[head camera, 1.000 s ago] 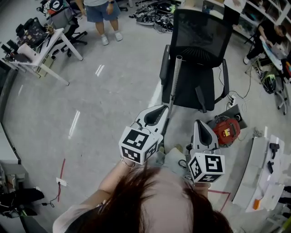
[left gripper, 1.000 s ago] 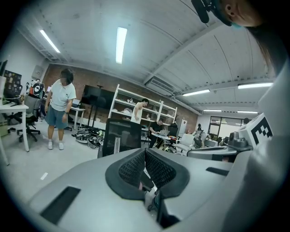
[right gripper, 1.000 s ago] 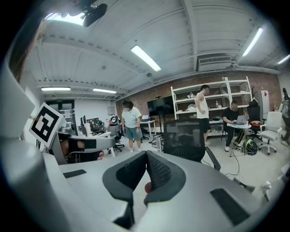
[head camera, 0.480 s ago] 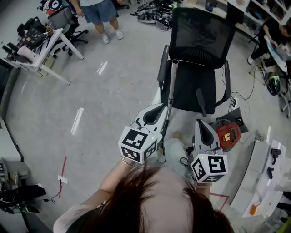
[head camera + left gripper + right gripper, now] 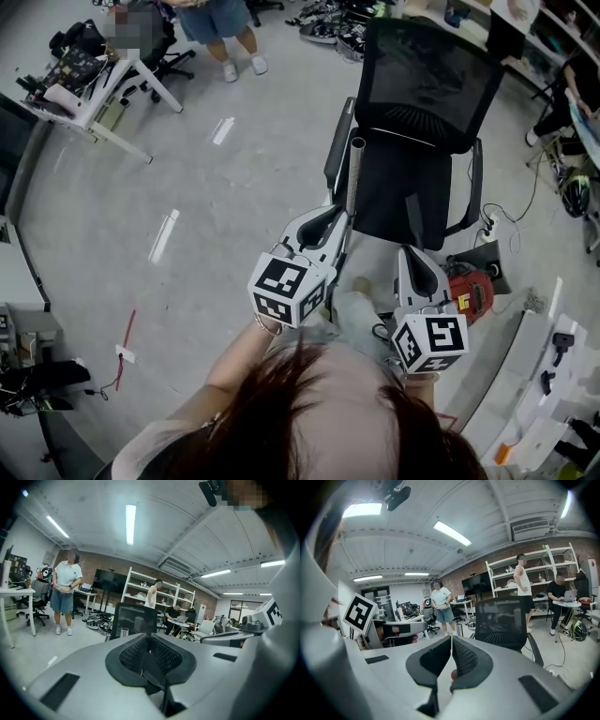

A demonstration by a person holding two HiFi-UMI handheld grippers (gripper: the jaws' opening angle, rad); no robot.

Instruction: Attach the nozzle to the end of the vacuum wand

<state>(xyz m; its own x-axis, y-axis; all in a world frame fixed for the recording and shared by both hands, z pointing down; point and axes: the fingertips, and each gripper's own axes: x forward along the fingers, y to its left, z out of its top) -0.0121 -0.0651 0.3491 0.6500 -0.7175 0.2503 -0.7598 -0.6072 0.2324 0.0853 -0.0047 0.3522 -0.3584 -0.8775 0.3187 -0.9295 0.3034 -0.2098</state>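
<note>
A grey vacuum wand (image 5: 352,178) stands upright against the left armrest of a black office chair (image 5: 427,84). Its open top end also shows in the left gripper view as the wand (image 5: 123,632), and in the right gripper view as the wand (image 5: 459,630). My left gripper (image 5: 323,225) is shut and empty, its tips just short of the wand's lower part. The right gripper (image 5: 415,267) is also shut with nothing in it, pointing at the chair seat. In each gripper's own view, the left gripper (image 5: 149,639) and the right gripper (image 5: 451,641) show their pads pressed together.
A red vacuum body (image 5: 473,291) lies on the floor right of the chair, with cables beside it. A white bench (image 5: 525,356) with small black parts runs along the right. A white table (image 5: 103,89) and a standing person (image 5: 220,19) are at the far left.
Both grippers and the head camera have moved forward toward the chair and wand, which now sit nearer and lower in the head view. Both pairs of jaws stay shut.
</note>
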